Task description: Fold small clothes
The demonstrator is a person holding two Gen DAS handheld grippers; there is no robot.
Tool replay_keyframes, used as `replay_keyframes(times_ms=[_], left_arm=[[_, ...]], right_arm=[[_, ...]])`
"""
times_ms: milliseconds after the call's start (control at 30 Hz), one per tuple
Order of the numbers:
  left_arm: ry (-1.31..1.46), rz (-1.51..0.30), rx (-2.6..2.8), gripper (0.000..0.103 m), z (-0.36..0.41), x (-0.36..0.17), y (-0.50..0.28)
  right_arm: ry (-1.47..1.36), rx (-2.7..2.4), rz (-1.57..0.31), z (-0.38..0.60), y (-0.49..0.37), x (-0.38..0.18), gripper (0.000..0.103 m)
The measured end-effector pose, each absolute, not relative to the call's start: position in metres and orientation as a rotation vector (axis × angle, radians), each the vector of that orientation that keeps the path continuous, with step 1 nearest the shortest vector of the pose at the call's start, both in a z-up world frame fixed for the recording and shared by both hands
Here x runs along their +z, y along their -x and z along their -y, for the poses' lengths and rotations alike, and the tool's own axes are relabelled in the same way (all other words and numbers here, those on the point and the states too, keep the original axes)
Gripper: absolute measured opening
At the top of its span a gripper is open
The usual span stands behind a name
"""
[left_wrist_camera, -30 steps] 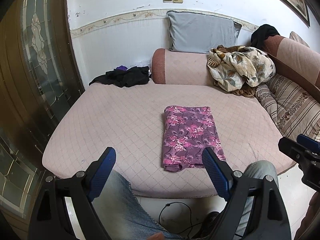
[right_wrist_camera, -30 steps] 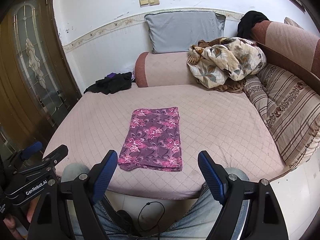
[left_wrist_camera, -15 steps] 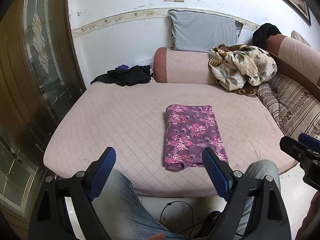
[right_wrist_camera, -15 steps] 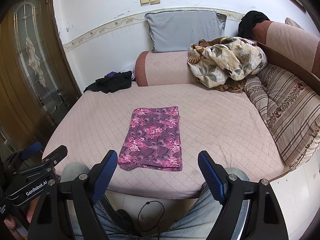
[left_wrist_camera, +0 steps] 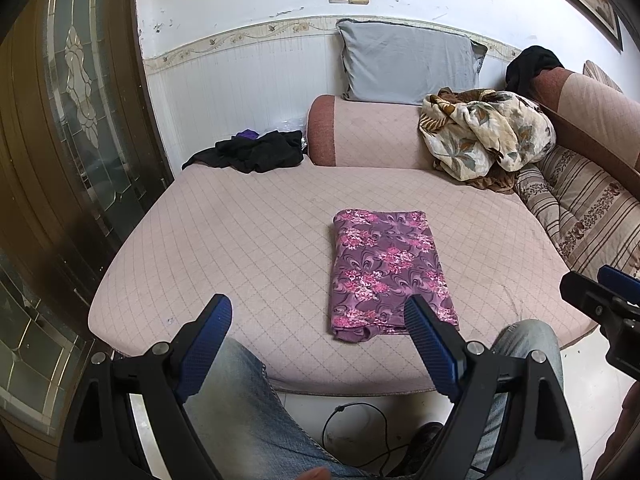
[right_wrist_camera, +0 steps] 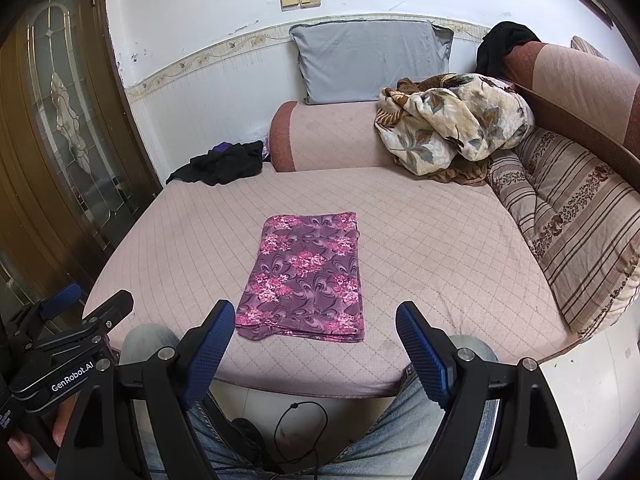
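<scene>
A purple cloth with pink flowers [left_wrist_camera: 386,270] [right_wrist_camera: 306,276] lies folded into a flat rectangle on the pink quilted seat [left_wrist_camera: 248,240] [right_wrist_camera: 440,248]. My left gripper [left_wrist_camera: 320,316] hovers open over the seat's front edge, short of the cloth and a little to its left, with nothing between its blue pads. My right gripper [right_wrist_camera: 314,322] is also open and empty, held just in front of the cloth's near edge. Each gripper shows at the side of the other's view.
A black garment pile [left_wrist_camera: 252,152] lies at the seat's far left corner. A crumpled floral blanket [left_wrist_camera: 484,136] and a striped cushion [right_wrist_camera: 576,232] fill the right side. A grey pillow [right_wrist_camera: 368,60] leans on the wall. A person's jeans-clad knees [left_wrist_camera: 240,404] sit below the grippers.
</scene>
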State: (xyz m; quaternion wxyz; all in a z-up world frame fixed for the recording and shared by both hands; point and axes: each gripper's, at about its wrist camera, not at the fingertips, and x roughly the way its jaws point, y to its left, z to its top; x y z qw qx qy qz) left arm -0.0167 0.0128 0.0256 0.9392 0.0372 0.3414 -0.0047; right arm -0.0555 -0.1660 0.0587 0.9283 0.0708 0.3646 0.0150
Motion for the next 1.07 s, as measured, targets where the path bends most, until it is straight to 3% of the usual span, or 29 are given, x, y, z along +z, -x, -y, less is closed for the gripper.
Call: replay_keyframes(times_ms=[633, 1067], left_arm=[[-0.075, -0.720, 0.002, 0.087, -0.016, 0.011, 0.008], [-0.096, -0.778, -0.020, 0.087, -0.006, -0.010, -0.047]], right_arm=[[-0.139, 0.043, -0.776, 0.175, 0.041, 0.051, 0.087], [-0.166, 0.052, -0.858, 0.186, -0.008, 0.021, 0.087]])
